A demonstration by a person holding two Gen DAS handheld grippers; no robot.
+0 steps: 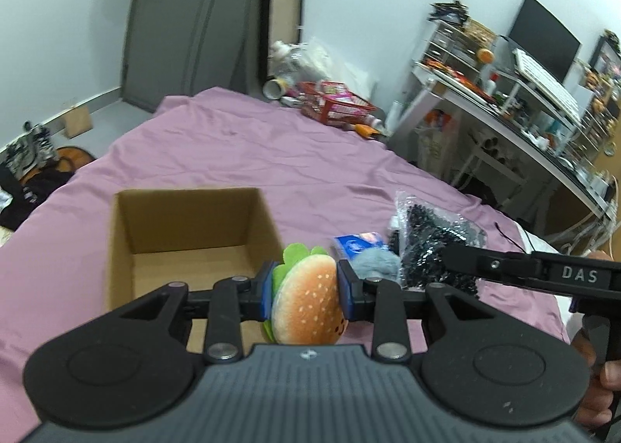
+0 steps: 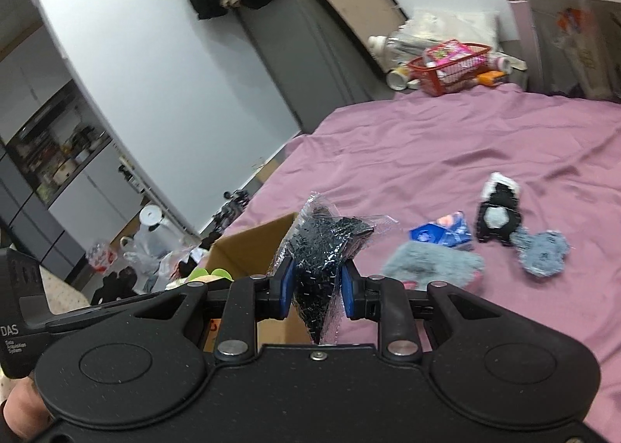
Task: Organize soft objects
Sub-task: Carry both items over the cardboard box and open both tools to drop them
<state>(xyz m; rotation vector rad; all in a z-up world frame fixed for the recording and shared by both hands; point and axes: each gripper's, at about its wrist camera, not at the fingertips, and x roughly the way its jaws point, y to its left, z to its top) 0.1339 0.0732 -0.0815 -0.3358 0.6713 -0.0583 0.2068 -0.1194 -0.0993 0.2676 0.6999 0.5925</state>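
We've got the left claw pinching a plush burger, with the open cardboard box just ahead and to its left on the purple sheet. Our right claw is clamped on a clear bag of black bits; a grey fluffy thing, blue packet and black-and-white toy lie ahead to its right

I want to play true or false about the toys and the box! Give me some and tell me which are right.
1. The left hand-held gripper is holding a burger plush. True.
2. The cardboard box is full of toys. False: it looks empty inside.
3. The right hand-held gripper is squeezing a clear bag of small black pieces. True.
4. The bed sheet is green. False: it is pinkish purple.
5. A fuzzy grey thing lies on the sheet. True.
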